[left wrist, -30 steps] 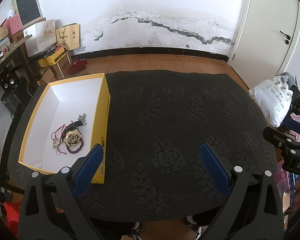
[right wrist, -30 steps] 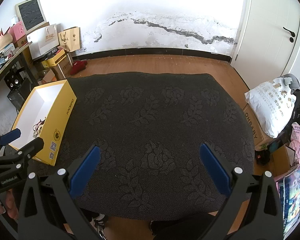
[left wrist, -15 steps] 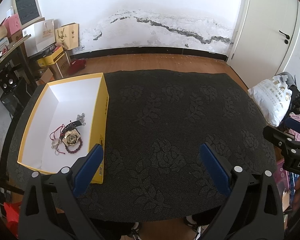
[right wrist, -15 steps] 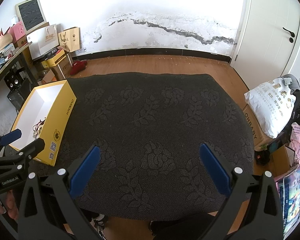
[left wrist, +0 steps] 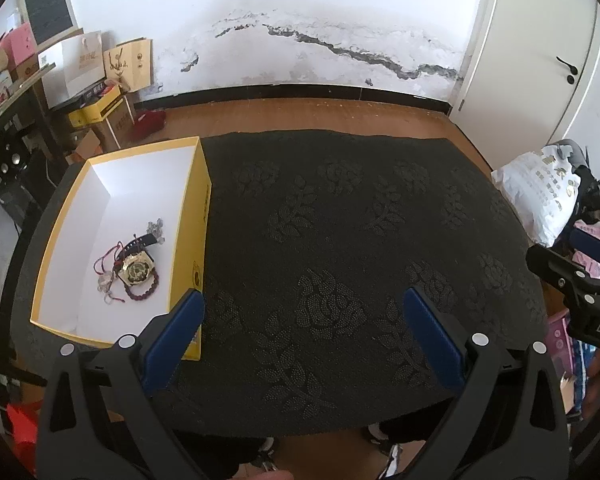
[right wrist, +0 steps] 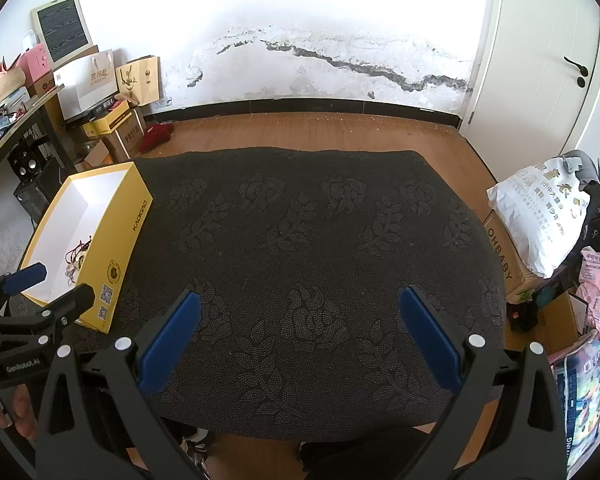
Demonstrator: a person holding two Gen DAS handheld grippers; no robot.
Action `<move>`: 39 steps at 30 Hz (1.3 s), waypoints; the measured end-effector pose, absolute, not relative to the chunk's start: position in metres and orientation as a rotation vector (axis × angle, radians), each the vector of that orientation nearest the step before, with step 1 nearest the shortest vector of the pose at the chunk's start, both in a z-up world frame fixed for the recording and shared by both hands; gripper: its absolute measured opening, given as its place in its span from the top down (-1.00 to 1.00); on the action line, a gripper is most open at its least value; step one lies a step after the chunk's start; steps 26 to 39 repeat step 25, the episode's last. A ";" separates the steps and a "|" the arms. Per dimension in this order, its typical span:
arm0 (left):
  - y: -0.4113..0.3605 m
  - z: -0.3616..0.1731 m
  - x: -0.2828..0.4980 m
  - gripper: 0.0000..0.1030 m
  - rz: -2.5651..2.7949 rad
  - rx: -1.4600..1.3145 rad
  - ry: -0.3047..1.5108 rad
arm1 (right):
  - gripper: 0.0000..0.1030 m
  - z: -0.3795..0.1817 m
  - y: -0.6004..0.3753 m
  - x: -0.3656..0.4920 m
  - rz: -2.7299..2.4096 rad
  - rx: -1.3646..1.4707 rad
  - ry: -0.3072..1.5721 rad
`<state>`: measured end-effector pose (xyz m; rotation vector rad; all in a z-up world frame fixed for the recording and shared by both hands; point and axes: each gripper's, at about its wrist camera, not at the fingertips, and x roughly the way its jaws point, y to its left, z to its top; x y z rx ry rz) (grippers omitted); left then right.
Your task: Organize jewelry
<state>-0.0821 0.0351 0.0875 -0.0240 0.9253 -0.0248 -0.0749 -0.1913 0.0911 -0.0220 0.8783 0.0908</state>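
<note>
At left of left wrist frame: yellow box on desk, long axis running away from camera; tangled jewelry inside near end. Left hand-held gripper spread wide, empty, jewelry ahead-left, nearer. Right hand-held gripper likewise released, empty, box far left.

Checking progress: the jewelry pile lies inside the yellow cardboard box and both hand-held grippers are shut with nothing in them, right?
Not quite. The jewelry pile does lie inside the yellow cardboard box, but the left hand-held gripper and the right hand-held gripper are open, holding nothing. Each wrist view shows its own fingers spread wide.
</note>
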 end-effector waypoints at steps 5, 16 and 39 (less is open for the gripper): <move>0.036 0.090 -0.083 -0.88 -0.027 -0.028 0.917 | -0.87 0.091 -0.191 -0.075 0.090 -0.022 0.876; 0.039 0.093 -0.085 -0.88 -0.008 -0.035 0.891 | -0.87 0.092 -0.192 -0.076 0.090 -0.021 0.876; 0.042 0.090 -0.081 -0.88 0.000 -0.045 0.914 | -0.87 0.094 -0.191 -0.078 0.093 -0.026 0.873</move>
